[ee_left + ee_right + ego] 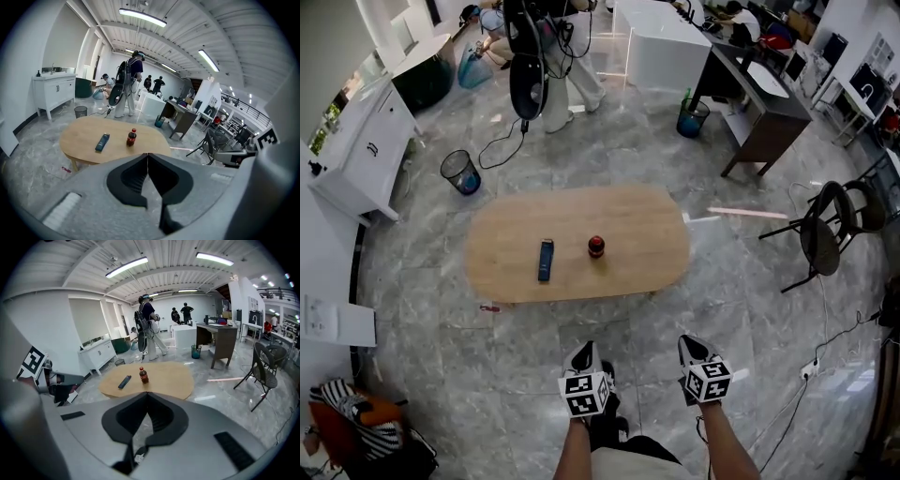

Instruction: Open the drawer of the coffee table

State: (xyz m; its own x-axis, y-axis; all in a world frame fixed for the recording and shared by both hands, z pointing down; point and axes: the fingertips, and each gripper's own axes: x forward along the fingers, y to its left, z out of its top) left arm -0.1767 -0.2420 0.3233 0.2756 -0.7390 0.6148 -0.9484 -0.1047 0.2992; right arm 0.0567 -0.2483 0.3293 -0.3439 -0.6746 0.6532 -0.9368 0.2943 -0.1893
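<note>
left tongs: pinched shut, empty
right tongs: same, nothing in them
worktop: ahead of me, well apart; can't spot the drawer yet
risk: I yank too hard, bottle probably topples

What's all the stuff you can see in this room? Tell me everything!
coffee table: one, light wood, middle of the grey floor
bottle: one, dark with red cap, upright on the table
remote: one, dark blue, flat on the table, apart from the bottle
mesh bin: one, black, floor beyond the table
bucket: one, teal, beside the desk
cabinet: one, white, left wall
desk: one, dark brown, far right
chairs: two, black, right of the table
people: several, far side
left hand-held gripper: one, black and white, shut, empty
right hand-held gripper: one, black and white, shut, empty
</note>
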